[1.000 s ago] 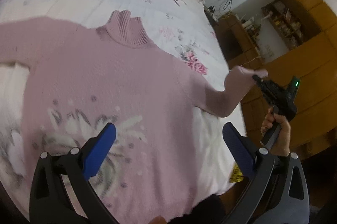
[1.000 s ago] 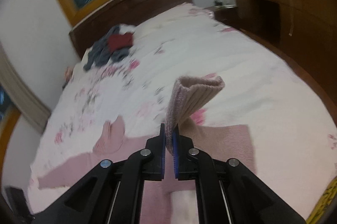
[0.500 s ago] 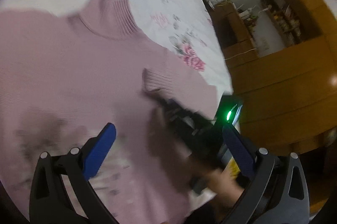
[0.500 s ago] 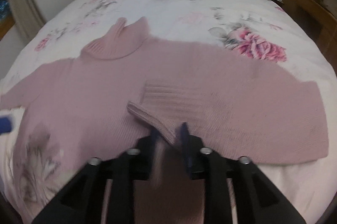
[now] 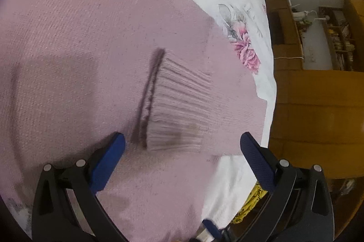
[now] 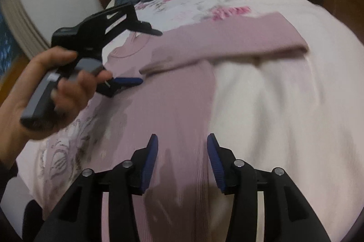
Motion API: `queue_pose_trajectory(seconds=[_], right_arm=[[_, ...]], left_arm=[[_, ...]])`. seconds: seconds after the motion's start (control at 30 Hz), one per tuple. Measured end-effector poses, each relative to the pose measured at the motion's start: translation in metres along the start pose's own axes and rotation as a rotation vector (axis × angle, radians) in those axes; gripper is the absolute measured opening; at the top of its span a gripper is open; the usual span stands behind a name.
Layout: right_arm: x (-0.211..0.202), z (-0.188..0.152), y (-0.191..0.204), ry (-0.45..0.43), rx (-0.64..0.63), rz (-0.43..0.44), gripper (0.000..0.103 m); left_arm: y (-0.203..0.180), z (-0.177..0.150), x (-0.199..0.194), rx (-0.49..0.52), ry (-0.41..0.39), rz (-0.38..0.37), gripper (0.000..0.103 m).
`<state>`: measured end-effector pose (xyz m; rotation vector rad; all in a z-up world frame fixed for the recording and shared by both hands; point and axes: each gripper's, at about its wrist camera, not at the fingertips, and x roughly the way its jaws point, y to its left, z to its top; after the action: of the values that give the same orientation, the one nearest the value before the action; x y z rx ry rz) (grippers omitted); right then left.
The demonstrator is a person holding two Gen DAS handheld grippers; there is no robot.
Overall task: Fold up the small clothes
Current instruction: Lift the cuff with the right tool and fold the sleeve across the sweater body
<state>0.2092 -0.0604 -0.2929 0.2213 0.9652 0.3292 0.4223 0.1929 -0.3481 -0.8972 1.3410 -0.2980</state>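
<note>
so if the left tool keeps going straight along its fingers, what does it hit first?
Probably the ribbed cuff of the folded-in sleeve lying on the pink knitted turtleneck sweater; it lies dead ahead of the open left tool. Depth is uncertain.

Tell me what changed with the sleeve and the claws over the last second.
The right claw carried the sleeve cuff from off the bed's edge in across the sweater chest, let it go and backed off, now open. The sleeve lies folded over the body. The left claw moved in closer above the cuff but stayed open and empty. The sweater body stayed flat on the floral bedspread.
</note>
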Motion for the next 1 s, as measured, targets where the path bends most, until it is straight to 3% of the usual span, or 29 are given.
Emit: queue_pose_trajectory(seconds=[0.07, 0.1, 0.13, 0.2, 0.23, 0.47, 0.67, 0.87, 1.0], right_arm=[[-0.002, -0.010, -0.004, -0.010, 0.034, 0.012, 0.046], [-0.003, -0.013, -0.005, -0.010, 0.042, 0.016, 0.046], [-0.003, -0.016, -0.006, -0.006, 0.050, 0.025, 0.046], [-0.003, -0.015, -0.009, -0.016, 0.060, 0.037, 0.046], [-0.005, -0.015, -0.009, -0.025, 0.058, 0.038, 0.046], [-0.003, -0.013, -0.011, -0.041, 0.062, 0.045, 0.046], [-0.006, -0.015, -0.010, -0.061, 0.058, 0.044, 0.046], [-0.006, -0.017, -0.005, -0.067, 0.042, 0.040, 0.046], [-0.006, -0.018, -0.002, -0.072, 0.026, 0.033, 0.046]], left_arm=[[-0.010, 0.000, 0.001, 0.034, -0.012, 0.032, 0.095], [-0.014, 0.000, 0.003, 0.049, -0.015, 0.057, 0.074], [-0.017, 0.001, 0.006, 0.056, 0.000, 0.091, 0.040], [-0.016, 0.009, 0.006, 0.050, 0.010, 0.154, 0.013], [-0.016, 0.011, 0.006, 0.052, 0.013, 0.150, 0.010], [-0.038, 0.022, -0.030, 0.173, -0.016, 0.105, 0.006], [-0.051, 0.034, -0.113, 0.270, -0.113, 0.092, 0.006], [-0.011, 0.051, -0.211, 0.253, -0.214, 0.180, 0.006], [0.025, 0.059, -0.247, 0.215, -0.243, 0.238, 0.006]])
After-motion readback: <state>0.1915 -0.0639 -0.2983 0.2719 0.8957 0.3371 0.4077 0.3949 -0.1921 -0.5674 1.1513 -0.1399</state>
